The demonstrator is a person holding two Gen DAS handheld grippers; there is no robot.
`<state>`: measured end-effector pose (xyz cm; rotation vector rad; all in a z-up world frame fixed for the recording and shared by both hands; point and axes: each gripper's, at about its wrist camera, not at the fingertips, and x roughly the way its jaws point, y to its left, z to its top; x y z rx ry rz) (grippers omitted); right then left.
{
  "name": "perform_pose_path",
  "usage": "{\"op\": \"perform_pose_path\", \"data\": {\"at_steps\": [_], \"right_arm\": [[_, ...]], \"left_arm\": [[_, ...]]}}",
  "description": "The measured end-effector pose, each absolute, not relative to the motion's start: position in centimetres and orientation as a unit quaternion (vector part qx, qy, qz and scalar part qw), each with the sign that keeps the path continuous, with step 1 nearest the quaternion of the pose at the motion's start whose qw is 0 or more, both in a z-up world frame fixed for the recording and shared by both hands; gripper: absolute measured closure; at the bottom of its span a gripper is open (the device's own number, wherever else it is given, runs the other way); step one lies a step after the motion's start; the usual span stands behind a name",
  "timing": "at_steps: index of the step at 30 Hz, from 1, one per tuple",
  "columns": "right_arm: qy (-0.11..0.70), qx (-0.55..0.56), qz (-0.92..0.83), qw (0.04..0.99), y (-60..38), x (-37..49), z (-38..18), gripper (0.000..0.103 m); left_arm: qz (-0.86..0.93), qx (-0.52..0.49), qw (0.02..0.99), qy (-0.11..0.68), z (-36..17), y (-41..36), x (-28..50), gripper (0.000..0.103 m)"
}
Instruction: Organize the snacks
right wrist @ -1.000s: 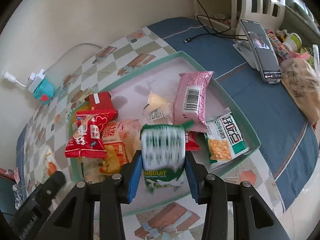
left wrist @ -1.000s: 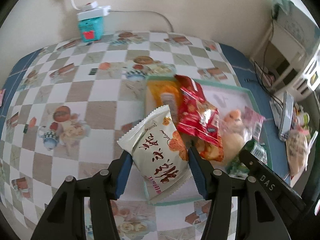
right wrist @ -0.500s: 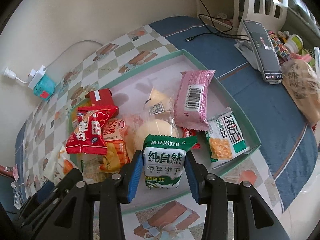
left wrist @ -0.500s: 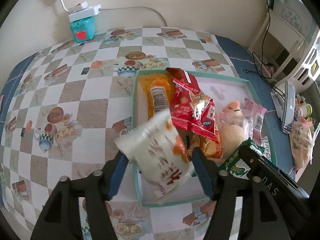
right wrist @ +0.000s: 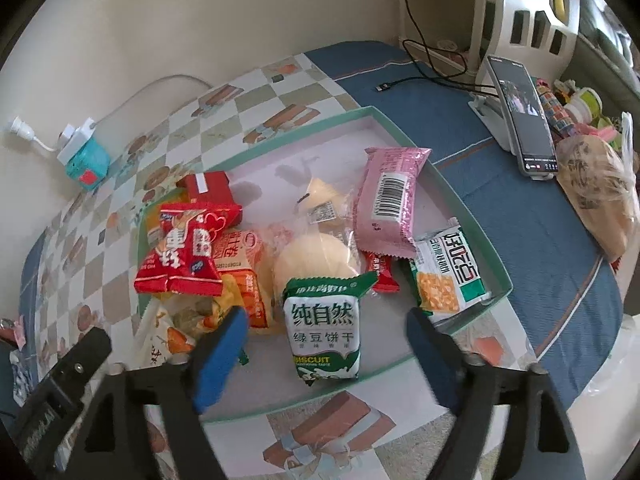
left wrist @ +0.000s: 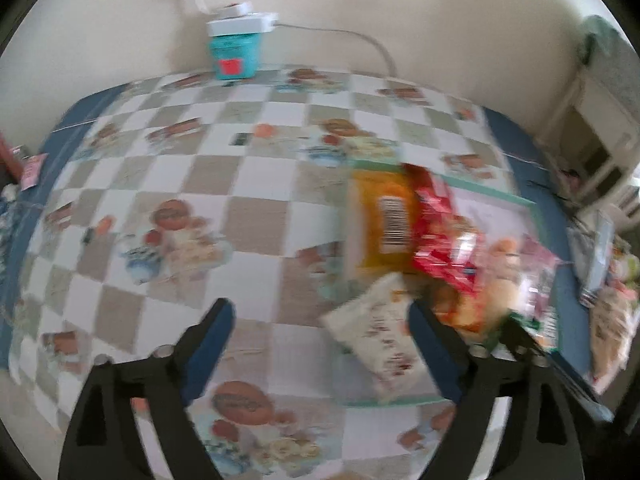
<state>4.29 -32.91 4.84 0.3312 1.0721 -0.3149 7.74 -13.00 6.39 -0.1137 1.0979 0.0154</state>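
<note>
Lying in the near part of the green-rimmed tray (right wrist: 466,216), the green-and-white biscuit packet (right wrist: 325,330) sits between the blue pads of the right gripper (right wrist: 326,336) but touches neither — the jaws have just been opening and now stand wide, with clear gaps on both sides of the packet. Behind it rests a pale round bun in clear wrap (right wrist: 316,258), and beyond that a pink packet (right wrist: 390,206) with its barcode upward. To the right, a white-and-green cracker packet (right wrist: 448,272) leans against the tray's right wall. To the left, a red snack bag (right wrist: 180,252) lies over an orange-and-white packet (right wrist: 240,268), with a small red box (right wrist: 210,190) behind them.

In the left wrist view, which is blurred, the left gripper (left wrist: 320,328) also stands wide after its jaws have just been opening. A white packet with red lettering (left wrist: 380,340) lies at the tray's near-left corner, close against the right-hand pad — whether it touches that pad cannot be told, but it is well clear of the other, so nothing is clamped. An orange packet (left wrist: 380,220) with a barcode lies farther back in the tray.

The tray rests on a checked tablecloth (left wrist: 180,184). A teal box with a white plug adapter on top (left wrist: 236,52) stands by the wall. On the blue cloth to the right, a phone on a stand (right wrist: 520,116) leans beside a tan plastic bag (right wrist: 596,192).
</note>
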Motion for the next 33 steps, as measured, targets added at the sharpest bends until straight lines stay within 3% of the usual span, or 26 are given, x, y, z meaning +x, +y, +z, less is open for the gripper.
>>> {"op": "perform_pose_path", "data": {"at_steps": [2,33], "right_arm": [[0.504,0.147,-0.144,0.839,-32.4,4.1,4.8,0.0],[0.53,0.076,-0.108,0.838,-25.2,-1.7,3.1,0.0]], "left_arm": [[0.031,-0.053,0.851,0.521,6.1,-12.0,7.6,0.002],[0.093,0.005,0.833,0.546,3.6,-4.3,1.1,0.002]]}}
